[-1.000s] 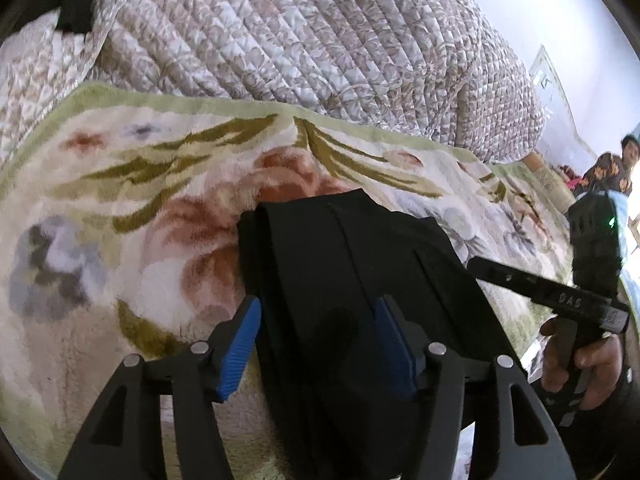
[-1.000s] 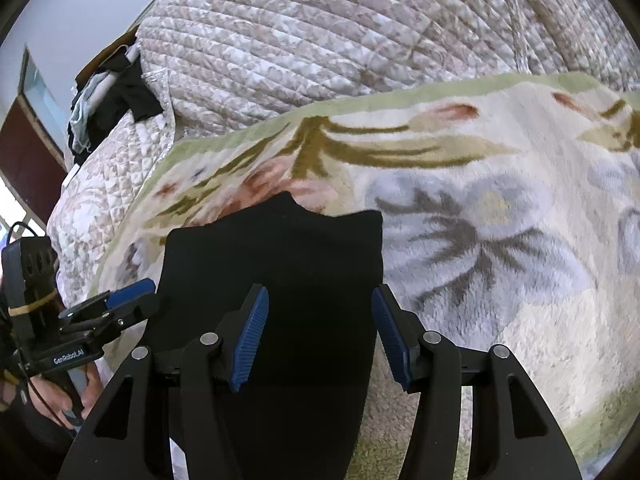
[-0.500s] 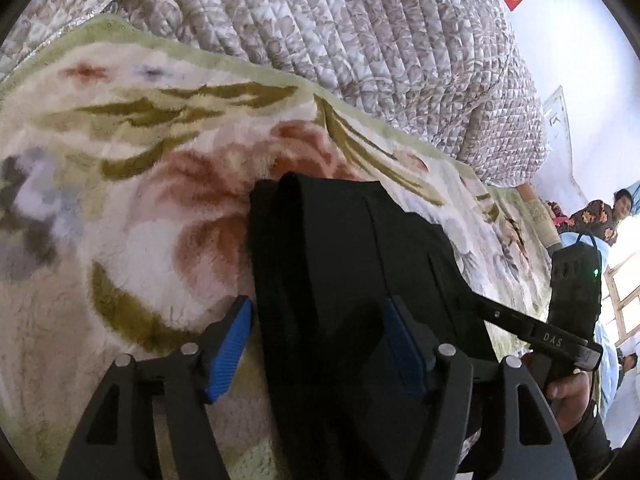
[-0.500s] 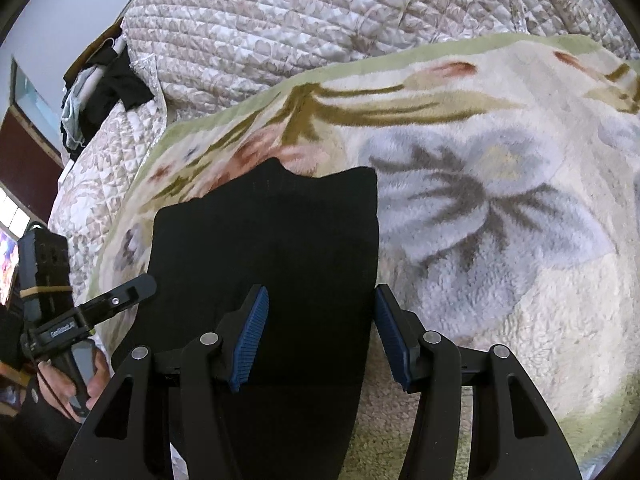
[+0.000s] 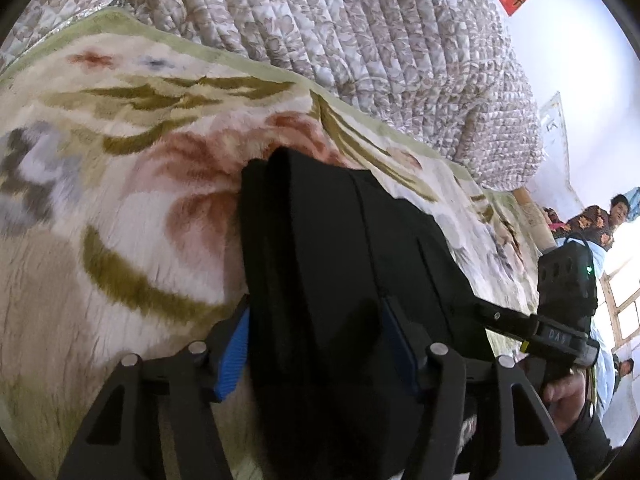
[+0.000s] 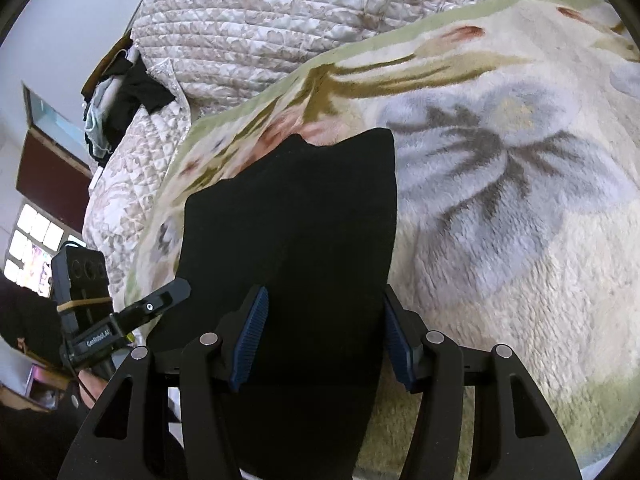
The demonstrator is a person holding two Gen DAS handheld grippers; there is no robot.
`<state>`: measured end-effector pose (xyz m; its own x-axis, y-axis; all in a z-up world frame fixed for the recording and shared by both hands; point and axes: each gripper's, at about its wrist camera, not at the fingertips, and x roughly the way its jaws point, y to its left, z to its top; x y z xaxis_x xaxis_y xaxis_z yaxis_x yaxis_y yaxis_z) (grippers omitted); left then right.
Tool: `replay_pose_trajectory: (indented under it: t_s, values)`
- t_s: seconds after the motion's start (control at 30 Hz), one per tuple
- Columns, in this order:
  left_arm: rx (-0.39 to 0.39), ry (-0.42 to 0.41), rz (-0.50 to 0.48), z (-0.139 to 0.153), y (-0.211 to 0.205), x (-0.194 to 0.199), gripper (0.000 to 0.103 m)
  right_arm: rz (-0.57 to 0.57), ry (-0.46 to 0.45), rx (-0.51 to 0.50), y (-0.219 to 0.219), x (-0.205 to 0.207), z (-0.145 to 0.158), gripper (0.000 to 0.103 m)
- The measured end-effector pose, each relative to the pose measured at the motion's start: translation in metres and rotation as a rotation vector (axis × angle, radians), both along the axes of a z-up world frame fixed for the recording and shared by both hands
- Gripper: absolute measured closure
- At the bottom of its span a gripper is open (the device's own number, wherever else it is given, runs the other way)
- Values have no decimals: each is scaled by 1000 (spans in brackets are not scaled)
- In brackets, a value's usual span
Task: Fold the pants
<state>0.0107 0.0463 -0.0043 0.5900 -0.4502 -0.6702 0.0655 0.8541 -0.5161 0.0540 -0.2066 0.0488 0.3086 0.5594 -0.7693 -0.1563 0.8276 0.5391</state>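
Observation:
The black pants (image 5: 340, 256) lie folded into a narrow stack on the floral fleece blanket (image 5: 120, 200). In the left wrist view my left gripper (image 5: 320, 344) is open, its blue pads on either side of the stack's near left part. In the right wrist view the pants (image 6: 296, 224) fill the middle, and my right gripper (image 6: 322, 340) is open and straddles their near right part. Each gripper shows in the other's view: the right one at the stack's right edge (image 5: 520, 320), the left one at the stack's left edge (image 6: 160, 308).
A quilted bedspread (image 5: 360, 32) is heaped behind the blanket. Dark clothes (image 6: 120, 96) are piled at the far left of the bed. People (image 5: 600, 220) sit by the wall at the right. A window (image 6: 32, 248) is at the left.
Both grippers have moved forward and lower over the near end of the folded pants. Their jaws stay open. The pants have not visibly moved.

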Motion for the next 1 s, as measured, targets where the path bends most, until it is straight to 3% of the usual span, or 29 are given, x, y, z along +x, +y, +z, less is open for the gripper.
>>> replay_pose_trajectory:
  t_s: [0.1, 0.17, 0.27, 0.67, 1.0]
  values:
    - [14, -2, 13, 2, -2, 4, 50, 2, -22, -41, 8, 4, 0, 52]
    - [29, -11, 10, 5, -4, 1, 58, -7, -27, -60, 7, 4, 1, 68]
    - [70, -27, 3, 13, -10, -2, 65, -12, -35, -29, 2, 0, 6, 82]
    - [150, -56, -17, 35, -20, -9, 76, 28, -122, -72, 19, -8, 34, 86]
    - [203, -117, -3, 70, -8, -19, 77, 51, -174, -31, 39, -16, 62, 87]
